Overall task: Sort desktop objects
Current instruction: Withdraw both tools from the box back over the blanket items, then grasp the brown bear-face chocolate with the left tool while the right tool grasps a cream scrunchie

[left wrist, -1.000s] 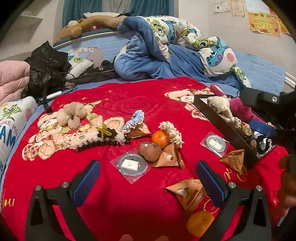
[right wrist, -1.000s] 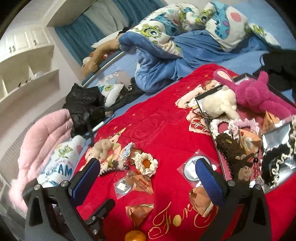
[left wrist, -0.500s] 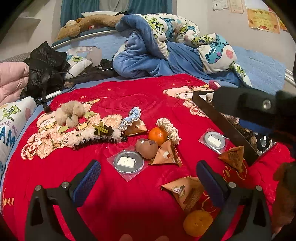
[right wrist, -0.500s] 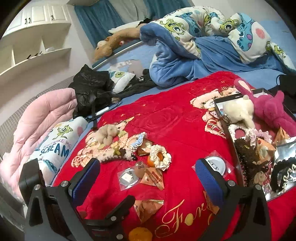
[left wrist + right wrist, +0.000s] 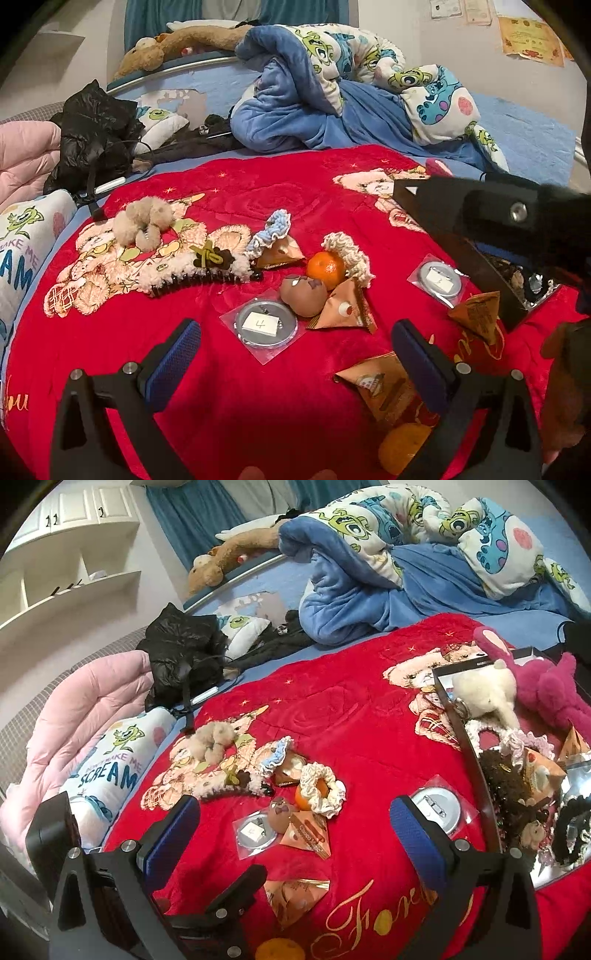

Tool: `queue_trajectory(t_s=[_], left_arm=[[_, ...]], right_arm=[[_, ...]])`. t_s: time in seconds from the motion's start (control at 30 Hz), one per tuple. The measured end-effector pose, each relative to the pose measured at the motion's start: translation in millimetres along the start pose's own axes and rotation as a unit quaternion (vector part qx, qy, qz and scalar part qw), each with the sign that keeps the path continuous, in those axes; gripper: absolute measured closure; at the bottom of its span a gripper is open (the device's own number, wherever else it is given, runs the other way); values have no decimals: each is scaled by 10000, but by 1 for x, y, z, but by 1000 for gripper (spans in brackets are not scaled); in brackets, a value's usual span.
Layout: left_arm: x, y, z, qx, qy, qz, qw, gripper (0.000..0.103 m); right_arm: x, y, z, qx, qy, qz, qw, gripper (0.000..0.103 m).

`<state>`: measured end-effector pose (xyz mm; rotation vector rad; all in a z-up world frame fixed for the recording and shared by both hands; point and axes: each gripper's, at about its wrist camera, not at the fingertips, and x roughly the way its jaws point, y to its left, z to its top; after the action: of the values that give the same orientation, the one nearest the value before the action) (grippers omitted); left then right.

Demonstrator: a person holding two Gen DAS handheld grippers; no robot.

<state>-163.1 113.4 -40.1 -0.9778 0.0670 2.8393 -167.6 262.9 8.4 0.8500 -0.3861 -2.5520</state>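
Because so many small items lie touching one another on the soft red blanket [image 5: 229,417], the main hazard from here is a careless pick. The tangerine [image 5: 325,268] rests against the cream crocheted scrunchie [image 5: 349,252], the brown round toy [image 5: 303,295] and a triangular snack packet [image 5: 345,306]; a jaw closing on any one of them would likely drag or roll its neighbours. The two bagged button badges [image 5: 266,323] [image 5: 439,279] lie flat on plush fabric (hard to get a finger under, in my judgement) and may slide rather than lift.

The left gripper [image 5: 295,363] hangs low over the near blanket, jaws spread wide, holding nothing. The right gripper [image 5: 295,843] is likewise wide apart and empty, poised above the blanket beside the black tray [image 5: 458,720]. That tray already carries a white plush, a pink plush, scrunchies and packets; it looks crowded, so a further drop could spill over its rim. A second tangerine [image 5: 400,446] sits near the blanket's front edge and could roll off if nudged.

The surface is a bed, not a desk: quilted, yielding, uneven. Beyond it lie a rumpled blue monster-print duvet [image 5: 424,554], a black jacket [image 5: 181,653], a pink quilt, white shelving and teal curtains.
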Motion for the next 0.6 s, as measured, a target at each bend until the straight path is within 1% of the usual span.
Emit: queue_trajectory(t_s=[0.17, 0.33, 0.53, 0.6], left_arm=[[4, 7, -2, -29, 23, 21, 10000, 0], [12, 18, 2, -32, 0, 159, 9999, 0], [31, 31, 8, -173, 106, 52, 9998, 0], [38, 30, 10, -135, 138, 29, 9998, 0]], right_arm=[[12, 4, 1, -160, 56, -81, 9998, 0], [27, 9, 2, -345, 137, -217, 9991, 0], [44, 1, 5, -281, 175, -309, 9990, 0], [53, -2, 7, -290, 232, -377, 9986, 0]])
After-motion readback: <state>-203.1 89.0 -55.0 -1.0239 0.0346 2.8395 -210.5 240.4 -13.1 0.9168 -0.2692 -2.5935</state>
